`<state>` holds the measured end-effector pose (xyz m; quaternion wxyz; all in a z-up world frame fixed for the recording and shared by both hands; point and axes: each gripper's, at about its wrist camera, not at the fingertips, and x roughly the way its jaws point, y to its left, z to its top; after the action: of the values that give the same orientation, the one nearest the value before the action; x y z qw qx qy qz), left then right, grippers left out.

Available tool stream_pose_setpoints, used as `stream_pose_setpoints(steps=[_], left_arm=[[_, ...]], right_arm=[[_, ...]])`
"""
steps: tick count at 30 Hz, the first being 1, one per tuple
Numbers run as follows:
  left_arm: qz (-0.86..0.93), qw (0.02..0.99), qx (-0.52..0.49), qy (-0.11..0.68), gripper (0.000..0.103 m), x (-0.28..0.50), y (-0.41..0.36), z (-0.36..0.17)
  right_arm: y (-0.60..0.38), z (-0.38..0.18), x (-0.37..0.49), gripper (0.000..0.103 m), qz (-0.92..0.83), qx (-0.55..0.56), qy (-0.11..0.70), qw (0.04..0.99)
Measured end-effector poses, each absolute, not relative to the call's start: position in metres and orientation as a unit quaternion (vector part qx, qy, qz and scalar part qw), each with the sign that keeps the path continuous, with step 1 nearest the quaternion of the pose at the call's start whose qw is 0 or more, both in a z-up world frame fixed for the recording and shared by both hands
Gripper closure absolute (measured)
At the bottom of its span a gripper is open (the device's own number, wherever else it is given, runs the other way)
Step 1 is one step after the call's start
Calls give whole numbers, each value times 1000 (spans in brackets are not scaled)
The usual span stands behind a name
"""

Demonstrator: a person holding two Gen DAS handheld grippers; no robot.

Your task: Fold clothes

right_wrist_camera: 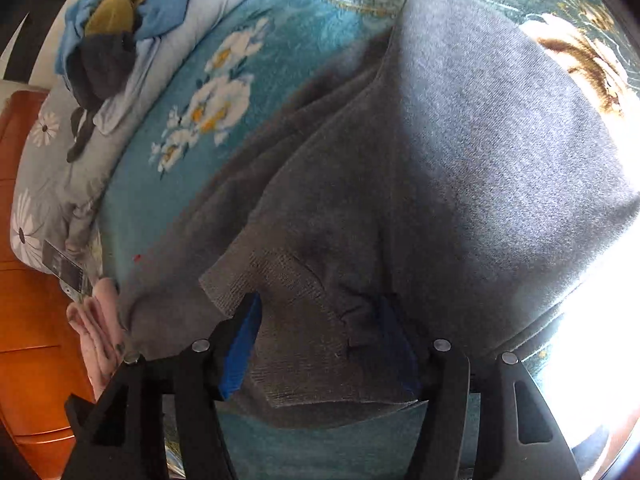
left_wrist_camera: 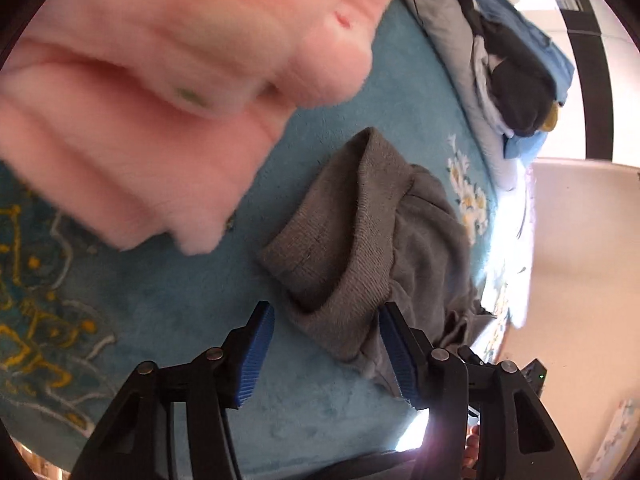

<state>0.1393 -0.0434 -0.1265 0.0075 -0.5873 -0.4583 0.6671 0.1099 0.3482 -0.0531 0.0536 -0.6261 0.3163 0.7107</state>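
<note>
A grey knit sweater (right_wrist_camera: 460, 168) lies spread on the teal flowered blanket (right_wrist_camera: 168, 208). Its ribbed hem (right_wrist_camera: 304, 340) sits between the blue pads of my right gripper (right_wrist_camera: 320, 348), which stand apart without pressing on it. In the left wrist view a ribbed cuff of the grey sweater (left_wrist_camera: 344, 240) lies folded over just ahead of my left gripper (left_wrist_camera: 326, 350). That gripper is open, and its right pad (left_wrist_camera: 394, 352) is at the fabric's edge. A pink fluffy garment (left_wrist_camera: 160, 92) fills the upper left, close and blurred.
A pile of blue, dark and olive clothes (right_wrist_camera: 108, 40) rests on a grey daisy-print pillow (right_wrist_camera: 44, 184) at the blanket's far edge; in the left wrist view the same pile of clothes (left_wrist_camera: 516, 80) is at the upper right. Orange wooden furniture (right_wrist_camera: 28, 340) borders the bed. The pink garment (right_wrist_camera: 100, 328) lies beside it.
</note>
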Motion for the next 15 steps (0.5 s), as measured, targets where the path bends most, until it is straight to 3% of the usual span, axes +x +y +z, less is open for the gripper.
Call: stream_pose_setpoints(steps=[4,10,12,15], left_arm=[[669,-2,-589,-454,44,128,-33,-137],[683,-14,-576,-449,46,119,-24,-136],[696,-22,-572,-433,63,118,-21,-132],[715,-23,-565,-411,76,117,-16,-122]], right_arm=[[347,-50,112,39,722,-612,318,53],[366,-13,137,39,785,-505,354,61],[378,-10,145,39,786,-487,374,70],[394,-8,152,39,780,-470,406,79]])
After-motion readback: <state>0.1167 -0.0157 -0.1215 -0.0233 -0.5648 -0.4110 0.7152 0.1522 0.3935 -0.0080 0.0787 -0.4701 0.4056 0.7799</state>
